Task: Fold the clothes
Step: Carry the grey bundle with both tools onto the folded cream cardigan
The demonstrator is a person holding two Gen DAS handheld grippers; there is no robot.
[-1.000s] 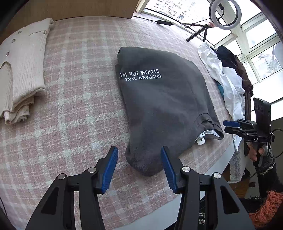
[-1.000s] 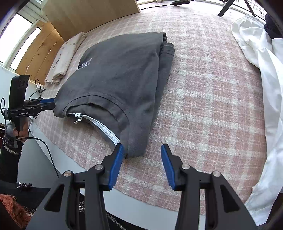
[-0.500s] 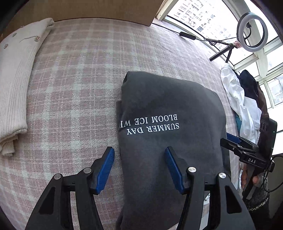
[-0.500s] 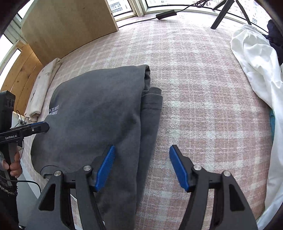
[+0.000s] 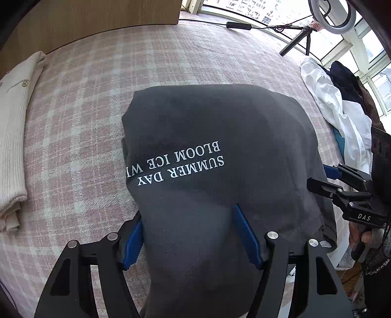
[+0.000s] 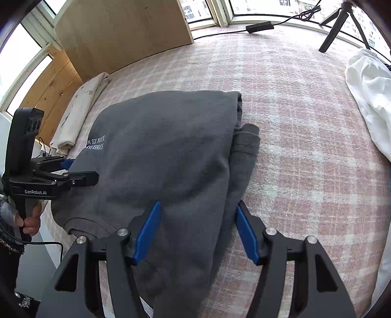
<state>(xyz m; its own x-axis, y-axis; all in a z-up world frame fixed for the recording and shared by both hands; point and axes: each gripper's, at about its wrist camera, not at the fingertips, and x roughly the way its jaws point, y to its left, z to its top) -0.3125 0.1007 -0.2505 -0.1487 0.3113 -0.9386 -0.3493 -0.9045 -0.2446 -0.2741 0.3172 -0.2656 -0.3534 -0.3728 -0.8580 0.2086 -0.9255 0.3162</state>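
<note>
A folded dark grey sweatshirt (image 5: 220, 122) (image 6: 158, 137) with white lettering lies on the pink plaid bed cover (image 5: 85, 97). My left gripper (image 5: 188, 212) straddles its left edge. One blue pad sits low beside the edge, partly hidden by cloth, and the other rests on top. Its jaws are opening with the cloth between them. My right gripper (image 6: 197, 203) straddles the right edge, where a sleeve fold (image 6: 246, 141) sticks out. Its jaws are closing with the fabric between them. Each gripper also shows in the other's view, the right gripper (image 5: 325, 176) and the left gripper (image 6: 80, 171).
A folded cream knit (image 5: 12, 137) (image 6: 78, 115) lies at the left of the bed. A pile of white and dark clothes (image 5: 337, 117) (image 6: 366, 93) lies at the right. A ring light on a tripod (image 5: 327, 9) and a wooden board (image 6: 122, 31) stand at the back.
Both grippers have moved forward from the sweatshirt's near end and come down over its side edges. The left jaws have widened. The right jaws widened, then narrowed.
</note>
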